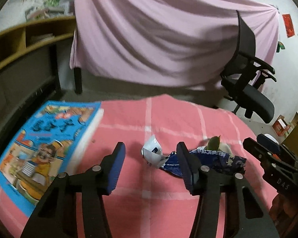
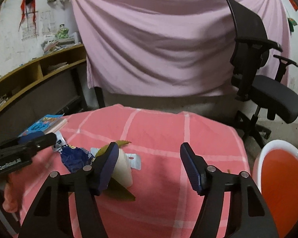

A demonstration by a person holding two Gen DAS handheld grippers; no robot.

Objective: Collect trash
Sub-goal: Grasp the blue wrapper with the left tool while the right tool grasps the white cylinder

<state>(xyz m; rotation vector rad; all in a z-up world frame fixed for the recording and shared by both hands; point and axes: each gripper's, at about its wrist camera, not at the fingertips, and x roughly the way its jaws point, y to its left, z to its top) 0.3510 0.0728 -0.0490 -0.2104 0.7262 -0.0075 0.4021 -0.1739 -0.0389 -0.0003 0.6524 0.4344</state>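
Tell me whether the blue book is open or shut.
Shut. The blue book lies flat on the pink checked cloth, cover up, its page block closed.

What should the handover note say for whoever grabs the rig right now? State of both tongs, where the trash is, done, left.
Left tongs: open, nothing held, poised over the crumpled white wrapper, with the blue snack wrapper just to their right.
Right tongs: open, nothing held; left finger sits in front of the white paper piece and green leaf.
Also on the pink checked cloth: a small white sachet.
Bin with orange liner: at the table's right edge.
Done: nothing picked up as far as the views show.
Left: grasp each piece, drop it in the bin. Leave the blue book.
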